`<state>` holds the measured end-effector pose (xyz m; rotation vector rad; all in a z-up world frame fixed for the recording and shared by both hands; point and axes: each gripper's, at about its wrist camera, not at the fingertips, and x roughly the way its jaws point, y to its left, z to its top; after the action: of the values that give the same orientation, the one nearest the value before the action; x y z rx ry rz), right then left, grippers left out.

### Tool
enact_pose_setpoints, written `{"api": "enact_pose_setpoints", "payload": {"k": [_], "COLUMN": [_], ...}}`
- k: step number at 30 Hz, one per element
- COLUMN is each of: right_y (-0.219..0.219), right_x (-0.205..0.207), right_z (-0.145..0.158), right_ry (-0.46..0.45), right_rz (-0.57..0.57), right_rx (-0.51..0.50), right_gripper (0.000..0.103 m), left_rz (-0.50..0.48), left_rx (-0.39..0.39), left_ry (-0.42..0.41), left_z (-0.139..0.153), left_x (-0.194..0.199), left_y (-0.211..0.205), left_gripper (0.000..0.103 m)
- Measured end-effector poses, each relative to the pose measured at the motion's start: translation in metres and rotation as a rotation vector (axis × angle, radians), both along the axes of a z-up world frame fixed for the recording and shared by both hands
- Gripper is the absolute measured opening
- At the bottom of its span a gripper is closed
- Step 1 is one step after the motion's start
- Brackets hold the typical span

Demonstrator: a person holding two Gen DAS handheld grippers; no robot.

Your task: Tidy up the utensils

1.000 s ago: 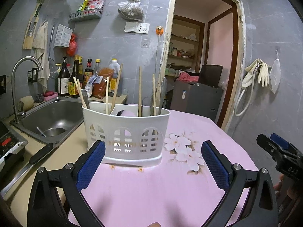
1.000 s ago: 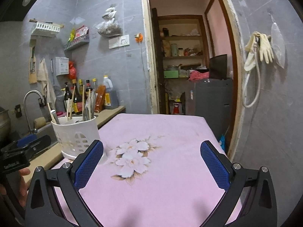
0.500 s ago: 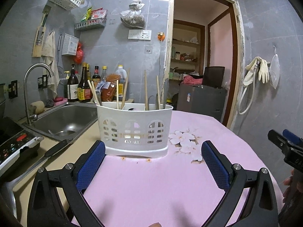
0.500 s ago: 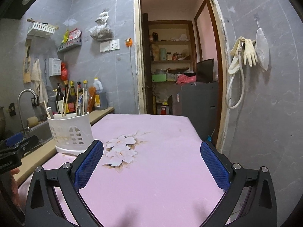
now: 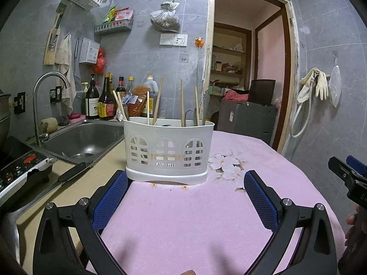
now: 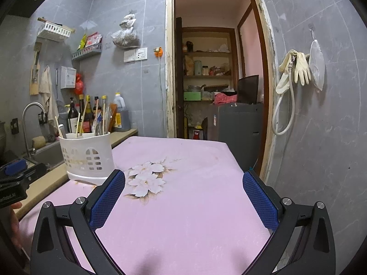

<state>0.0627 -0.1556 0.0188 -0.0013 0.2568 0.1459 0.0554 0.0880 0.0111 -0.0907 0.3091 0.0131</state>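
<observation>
Upright, white latticed utensil holder (image 5: 168, 153) bristles with chopsticks (image 5: 182, 103).

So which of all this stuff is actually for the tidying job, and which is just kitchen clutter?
For the job: white utensil holder; chopsticks standing in it; left gripper and right gripper, both open.

Just lying about: sauce bottles; sink; knife; rubber gloves.

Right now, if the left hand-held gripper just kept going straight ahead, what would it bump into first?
Most likely the white utensil caddy standing on the pink tablecloth; the open left hand-held gripper faces it squarely, though the gap is hard to judge.
</observation>
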Motion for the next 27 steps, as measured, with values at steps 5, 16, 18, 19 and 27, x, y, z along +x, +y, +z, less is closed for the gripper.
{"api": "enact_pose_setpoints", "payload": {"k": [5,16,18,19,27], "right_y": [-0.0003,0.0007,0.0007,0.0007,0.0012], "right_x": [0.0005,0.003,0.0032,0.0031,0.0038], "right_z": [-0.0004,-0.0017,-0.0016,-0.0016,-0.0024], "right_ry": [0.004,0.017,0.016,0.016,0.018], "right_rz": [0.002,0.007,0.007,0.007,0.007], "right_rx": [0.001,0.001,0.001,0.001,0.0], "right_gripper": [0.103,0.103,0.103,0.103,0.103], "left_rz": [0.002,0.004,0.003,0.003,0.004], "left_rx": [0.001,-0.006,-0.007,-0.008,-0.008], "left_ry": [0.002,0.01,0.012,0.013,0.013], "left_z": [-0.001,-0.0028,-0.0032,-0.0033,-0.0033], "left_x": [0.0006,-0.0003,0.0011,0.0013,0.0016], "left_y": [0.0012,0.0064,0.0074,0.0076,0.0083], "left_gripper": [0.099,0.099,0.099,0.1,0.099]}}
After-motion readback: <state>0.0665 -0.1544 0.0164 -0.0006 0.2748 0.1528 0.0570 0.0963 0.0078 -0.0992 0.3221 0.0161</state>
